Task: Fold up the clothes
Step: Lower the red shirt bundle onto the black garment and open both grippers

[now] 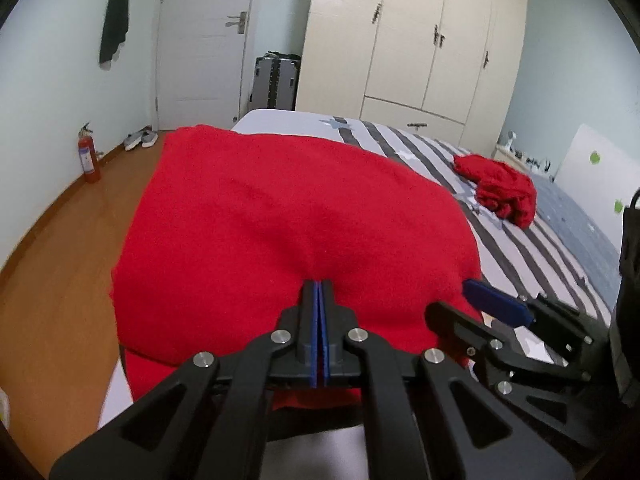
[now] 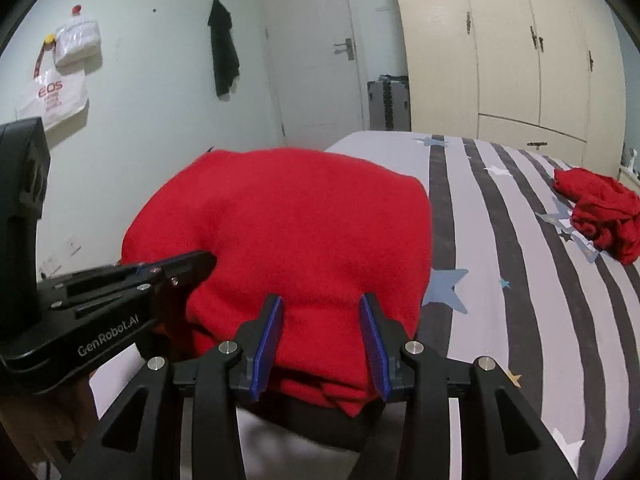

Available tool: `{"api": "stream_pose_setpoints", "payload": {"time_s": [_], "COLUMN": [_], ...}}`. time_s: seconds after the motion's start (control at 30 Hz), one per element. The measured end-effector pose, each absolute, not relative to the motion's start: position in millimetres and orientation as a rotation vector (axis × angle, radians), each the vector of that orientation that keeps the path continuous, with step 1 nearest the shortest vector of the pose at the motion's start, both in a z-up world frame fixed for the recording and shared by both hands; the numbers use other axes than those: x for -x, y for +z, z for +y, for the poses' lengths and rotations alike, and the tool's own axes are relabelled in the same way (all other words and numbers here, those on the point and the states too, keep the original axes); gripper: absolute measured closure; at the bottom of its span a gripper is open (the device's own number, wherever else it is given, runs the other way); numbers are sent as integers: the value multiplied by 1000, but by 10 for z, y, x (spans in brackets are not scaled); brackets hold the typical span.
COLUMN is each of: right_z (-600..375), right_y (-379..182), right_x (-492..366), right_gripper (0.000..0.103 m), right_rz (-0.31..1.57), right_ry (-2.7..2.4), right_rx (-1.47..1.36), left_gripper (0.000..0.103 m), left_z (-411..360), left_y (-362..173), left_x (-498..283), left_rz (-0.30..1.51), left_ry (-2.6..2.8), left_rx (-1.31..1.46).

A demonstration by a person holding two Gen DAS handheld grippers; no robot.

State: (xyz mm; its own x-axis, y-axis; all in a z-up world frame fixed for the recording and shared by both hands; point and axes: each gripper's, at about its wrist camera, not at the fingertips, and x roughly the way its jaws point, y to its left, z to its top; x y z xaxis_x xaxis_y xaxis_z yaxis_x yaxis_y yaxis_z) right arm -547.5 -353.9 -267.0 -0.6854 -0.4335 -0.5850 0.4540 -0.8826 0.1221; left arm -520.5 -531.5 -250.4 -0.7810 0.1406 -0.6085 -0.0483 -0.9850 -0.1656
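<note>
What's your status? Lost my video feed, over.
Left gripper shut on folded red garment. Right gripper open, straddling its near edge. Second red garment crumpled farther along the striped bed. Nothing in the way.

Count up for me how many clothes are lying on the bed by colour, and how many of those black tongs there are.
Red clothes: 2, the folded cloth and the crumpled heap
Other colours on the bed: 0
Tongs: 2, left tongs and right tongs
Total: 4
</note>
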Motion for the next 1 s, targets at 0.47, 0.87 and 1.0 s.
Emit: {"api": "stream_pose_setpoints", "payload": {"time_s": [0.47,0.87,1.0], "right_z": [-3431,-3445,-3578], "right_y": [-2544,-2075,-2322], "right_x": [5858,6498,6725], "right_gripper": [68,68,68], "right_rz": [-48,-67,-4], "right_ry": [-2539,-2620,-2590], "right_rx": [-872,-844,-954], "left_gripper": [101,101,101], "left_z": [-6023,-5945,-6014], "left_y": [-2569,-2179,-2494], "left_x": [5497,6207,6501], "left_rz": [-302,-193,-198], "left_ry": [3009,3022,2981], "left_rx": [1072,993,1146]}}
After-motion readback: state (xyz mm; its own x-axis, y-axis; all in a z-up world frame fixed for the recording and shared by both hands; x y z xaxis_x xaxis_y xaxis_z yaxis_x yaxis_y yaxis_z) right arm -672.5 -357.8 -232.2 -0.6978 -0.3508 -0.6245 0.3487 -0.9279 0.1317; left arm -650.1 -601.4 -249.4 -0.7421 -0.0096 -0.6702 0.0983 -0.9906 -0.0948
